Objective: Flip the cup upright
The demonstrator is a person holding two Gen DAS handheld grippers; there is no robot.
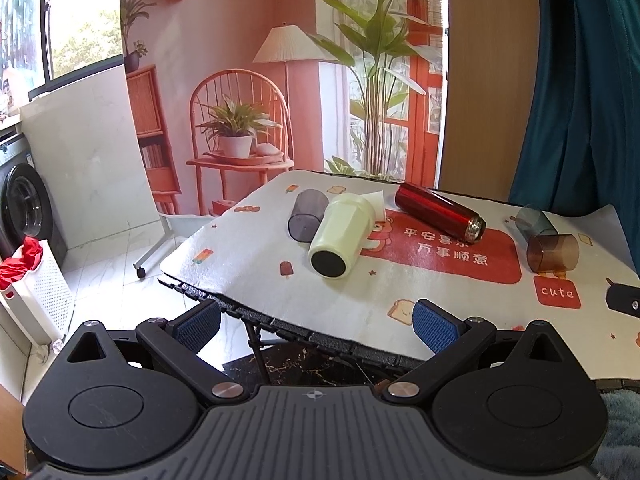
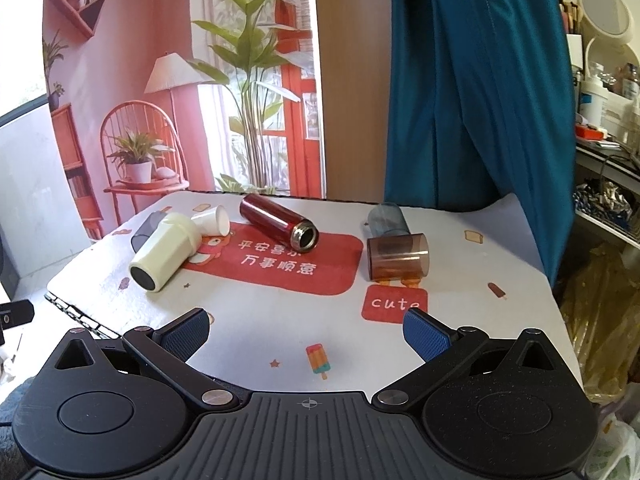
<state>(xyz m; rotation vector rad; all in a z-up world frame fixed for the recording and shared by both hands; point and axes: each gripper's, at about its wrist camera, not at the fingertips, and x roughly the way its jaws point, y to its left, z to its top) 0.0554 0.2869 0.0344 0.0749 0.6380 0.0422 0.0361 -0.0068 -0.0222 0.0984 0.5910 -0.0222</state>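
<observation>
Several cups lie on their sides on the patterned table mat (image 1: pixel 260 276) (image 2: pixel 256 320). A cream cup (image 1: pixel 340 236) (image 2: pixel 166 252) lies at the left with its dark base toward me. A grey clear cup (image 1: pixel 306 216) (image 2: pixel 145 232) and a small white cup (image 1: pixel 378 204) (image 2: pixel 212 220) lie behind it. A red flask (image 1: pixel 436 210) (image 2: pixel 276 222) lies mid-table. A brown clear cup (image 1: pixel 554 254) (image 2: pixel 398 256) and a blue-grey cup (image 1: pixel 534 220) (image 2: pixel 386 218) lie at the right. My left gripper (image 1: pixel 316 324) and right gripper (image 2: pixel 308 328) are open, empty, near the front edge.
A printed room backdrop (image 1: pixel 260 80) hangs behind the table. A teal curtain (image 2: pixel 480 80) hangs at the right. A washing machine (image 1: pixel 24 204) and a white laundry basket (image 1: pixel 36 292) stand at the left. Cluttered shelves (image 2: pixel 604 120) are at the far right.
</observation>
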